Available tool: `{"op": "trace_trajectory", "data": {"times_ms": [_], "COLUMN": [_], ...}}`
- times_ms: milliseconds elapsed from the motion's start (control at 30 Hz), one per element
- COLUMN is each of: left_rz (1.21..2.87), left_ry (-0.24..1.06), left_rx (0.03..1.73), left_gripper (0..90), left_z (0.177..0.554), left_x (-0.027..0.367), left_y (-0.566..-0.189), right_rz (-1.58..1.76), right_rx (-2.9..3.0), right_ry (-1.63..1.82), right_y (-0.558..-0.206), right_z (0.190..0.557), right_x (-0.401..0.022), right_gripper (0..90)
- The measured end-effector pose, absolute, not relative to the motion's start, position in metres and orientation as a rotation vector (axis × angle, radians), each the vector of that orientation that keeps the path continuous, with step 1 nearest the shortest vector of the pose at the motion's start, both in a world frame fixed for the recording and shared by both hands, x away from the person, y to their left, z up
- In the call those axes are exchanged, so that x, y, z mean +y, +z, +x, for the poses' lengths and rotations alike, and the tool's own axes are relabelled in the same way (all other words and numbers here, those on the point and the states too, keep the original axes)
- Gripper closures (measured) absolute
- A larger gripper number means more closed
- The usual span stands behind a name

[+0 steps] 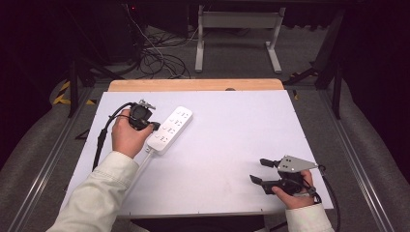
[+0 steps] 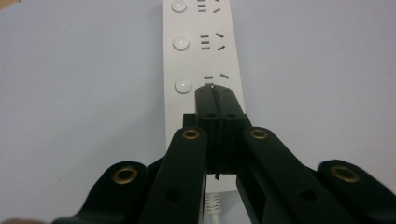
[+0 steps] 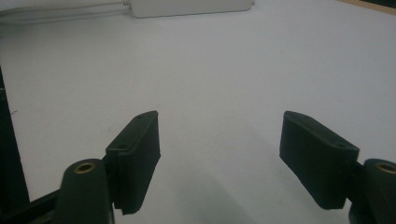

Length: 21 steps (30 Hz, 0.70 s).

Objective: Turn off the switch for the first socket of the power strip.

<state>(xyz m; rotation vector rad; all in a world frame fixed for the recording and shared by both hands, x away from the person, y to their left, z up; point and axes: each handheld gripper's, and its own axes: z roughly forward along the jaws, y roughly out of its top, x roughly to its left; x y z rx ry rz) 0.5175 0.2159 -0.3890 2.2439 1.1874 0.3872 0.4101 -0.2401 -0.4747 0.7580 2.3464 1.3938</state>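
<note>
A white power strip (image 1: 170, 129) lies at an angle on the left part of the white table, its cord running off toward the front edge. My left gripper (image 1: 153, 126) hovers over the strip's near end, jaws pressed together with nothing between them. In the left gripper view the shut tips (image 2: 213, 91) sit just above the power strip (image 2: 198, 51), beside its nearest round button (image 2: 183, 86) and socket slots. My right gripper (image 1: 257, 170) rests low near the table's front right, jaws wide apart. In the right gripper view the gap between its pads (image 3: 219, 154) holds only bare table.
The white table top (image 1: 232, 130) has a wooden strip along its far edge. Beyond it are tangled cables (image 1: 154, 53) on the floor and a white frame leg (image 1: 199, 43). The power strip's end and cord (image 3: 187, 7) show at the top of the right gripper view.
</note>
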Motion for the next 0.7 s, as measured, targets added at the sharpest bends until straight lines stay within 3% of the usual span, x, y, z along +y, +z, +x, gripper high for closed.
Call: {"op": "trace_trajectory", "data": {"times_ms": [267, 300, 500, 700], "left_rz": [2.154, 2.137, 2.088, 2.025], "left_ry": [0.372, 0.383, 0.405, 0.481], "left_rx": [1.125, 1.110, 1.024, 0.957], "left_gripper": [88.4, 77.7, 68.5, 48.1], "left_z": [0.506, 0.503, 0.484, 0.465], "left_x": [0.220, 0.221, 0.224, 0.231], "left_y": [-0.381, -0.379, -0.371, -0.368], "right_rz": [0.760, 0.759, 0.761, 0.763], "right_rx": [2.345, 2.346, 2.342, 2.340], "right_ry": [1.395, 1.394, 1.395, 1.401], "right_y": [-0.475, -0.475, -0.474, -0.474], "right_z": [0.410, 0.410, 0.409, 0.410], "right_x": [-0.240, -0.240, -0.241, -0.240], "right_gripper": [29.5, 29.4, 29.4, 29.1]}}
